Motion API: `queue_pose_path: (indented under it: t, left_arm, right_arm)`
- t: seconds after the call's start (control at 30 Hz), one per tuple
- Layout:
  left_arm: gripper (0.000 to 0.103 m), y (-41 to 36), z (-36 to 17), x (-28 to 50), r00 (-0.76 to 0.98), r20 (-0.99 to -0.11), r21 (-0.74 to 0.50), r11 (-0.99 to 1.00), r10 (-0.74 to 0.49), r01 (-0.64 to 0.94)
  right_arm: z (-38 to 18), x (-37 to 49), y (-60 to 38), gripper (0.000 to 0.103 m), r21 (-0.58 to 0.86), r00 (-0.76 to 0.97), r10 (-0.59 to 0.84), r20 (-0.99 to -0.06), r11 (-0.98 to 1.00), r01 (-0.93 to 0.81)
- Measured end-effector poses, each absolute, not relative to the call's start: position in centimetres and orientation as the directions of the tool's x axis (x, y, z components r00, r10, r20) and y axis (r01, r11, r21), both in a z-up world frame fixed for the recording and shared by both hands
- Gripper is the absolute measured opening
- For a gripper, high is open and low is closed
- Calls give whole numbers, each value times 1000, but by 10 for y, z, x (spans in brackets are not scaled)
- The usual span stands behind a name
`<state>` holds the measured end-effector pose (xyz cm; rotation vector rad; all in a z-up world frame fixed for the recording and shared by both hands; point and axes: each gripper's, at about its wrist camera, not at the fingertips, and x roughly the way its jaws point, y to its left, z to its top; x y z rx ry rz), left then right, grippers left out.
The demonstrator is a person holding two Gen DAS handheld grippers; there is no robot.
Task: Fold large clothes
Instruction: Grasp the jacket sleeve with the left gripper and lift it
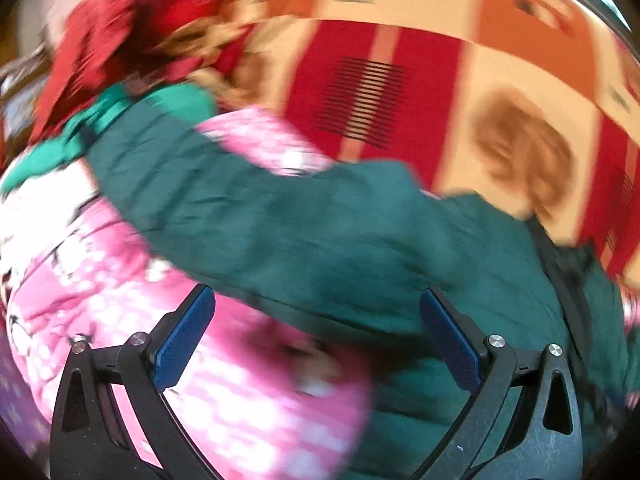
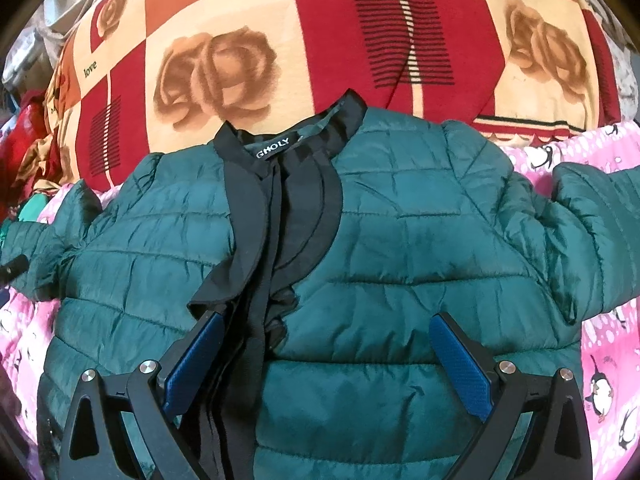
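Note:
A dark green quilted jacket (image 2: 400, 248) with black collar and front trim (image 2: 280, 208) lies face up on a pink penguin-print sheet (image 2: 600, 360), both sleeves spread out sideways. My right gripper (image 2: 324, 320) hovers open over the jacket's chest, blue pads (image 2: 464, 364) wide apart, nothing between them. The left wrist view is motion-blurred. It shows a jacket sleeve (image 1: 304, 232) stretching across the pink sheet (image 1: 100, 280). My left gripper (image 1: 316, 300) stands open just above that sleeve, holding nothing.
A red, orange and cream blanket with rose prints (image 2: 224, 64) covers the bed behind the jacket. A heap of red and green clothes (image 1: 120, 40) lies at the far left. A dark object (image 2: 12, 268) pokes in at the left edge near the sleeve.

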<state>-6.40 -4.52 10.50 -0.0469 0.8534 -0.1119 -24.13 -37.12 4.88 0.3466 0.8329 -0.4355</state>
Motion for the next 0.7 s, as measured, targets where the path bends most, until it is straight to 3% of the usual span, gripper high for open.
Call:
queue_pose_path:
  t: [0.23, 0.43, 0.47, 0.53, 0.57, 0.6, 0.7]
  left_arm:
    - [102, 74, 94, 4, 670, -742, -246, 937, -16, -249]
    - [82, 106, 72, 57, 649, -760, -227, 923, 30, -309]
    - [77, 107, 69, 64, 640, -767, -215, 927, 33, -306]
    - [57, 106, 68, 70, 656, -754, -203, 938, 33, -282]
    - [34, 106, 69, 71, 655, -755, -210, 939, 21, -271]
    - [20, 105, 69, 71, 647, -762, -223, 939, -1, -261]
    - [14, 91, 85, 57, 671, -741, -238, 949, -41, -205]
  right_arm:
    - [52, -244, -367, 102, 125, 596, -224, -771, 864, 487]
    - [51, -245, -364, 102, 126, 587, -216, -780, 865, 486]
    - [50, -245, -363, 102, 119, 583, -217, -783, 867, 484]
    - [50, -245, -362, 102, 109, 578, -220, -786, 870, 480]
    - [50, -245, -361, 102, 107, 578, -222, -786, 871, 480]
    - [50, -245, -361, 102, 107, 578, -224, -785, 870, 481]
    - [51, -245, -361, 102, 110, 577, -222, -786, 868, 484]
